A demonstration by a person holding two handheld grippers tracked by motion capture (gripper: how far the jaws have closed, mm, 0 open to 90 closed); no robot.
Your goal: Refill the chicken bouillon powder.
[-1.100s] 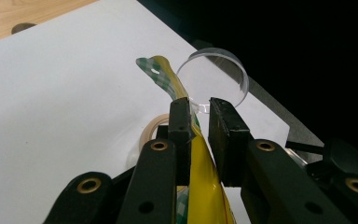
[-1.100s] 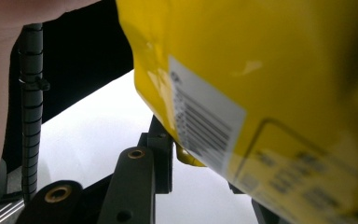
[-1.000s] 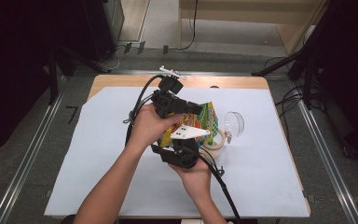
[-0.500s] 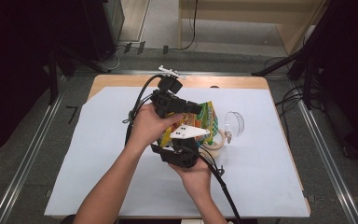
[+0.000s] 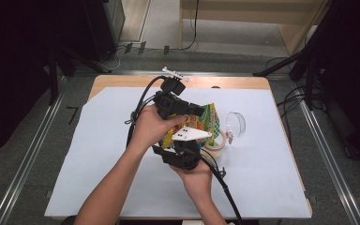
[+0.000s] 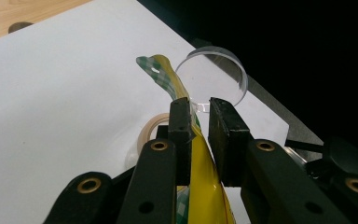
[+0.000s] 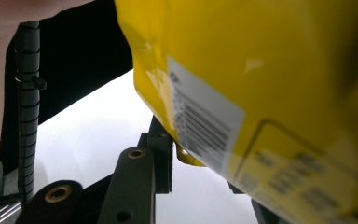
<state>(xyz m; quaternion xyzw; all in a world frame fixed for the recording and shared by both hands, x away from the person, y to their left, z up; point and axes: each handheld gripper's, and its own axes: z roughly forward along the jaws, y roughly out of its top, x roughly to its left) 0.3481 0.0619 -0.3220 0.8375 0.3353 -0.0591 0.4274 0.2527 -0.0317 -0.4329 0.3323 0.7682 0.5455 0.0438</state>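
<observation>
A yellow snack bag (image 5: 209, 120) with green and orange print is held up over the middle of the white-covered table (image 5: 103, 140). My left gripper (image 5: 198, 112) grips it from the far side, its jaws nearly together on the bag's yellow edge (image 6: 196, 154). My right gripper (image 5: 187, 140) holds it from the near side. In the right gripper view the bag's back (image 7: 261, 93), with a barcode label, hangs close to the camera. Its lower corner sits at the left finger (image 7: 161, 149), and the other finger is hidden behind the bag.
A clear round plastic cup (image 5: 236, 124) lies on its side just right of the bag, and its rim (image 6: 214, 70) shows beyond the left gripper's jaws. A beige tape ring (image 5: 217, 142) lies under the bag. A small white piece (image 5: 174, 72) sits at the table's far wooden edge.
</observation>
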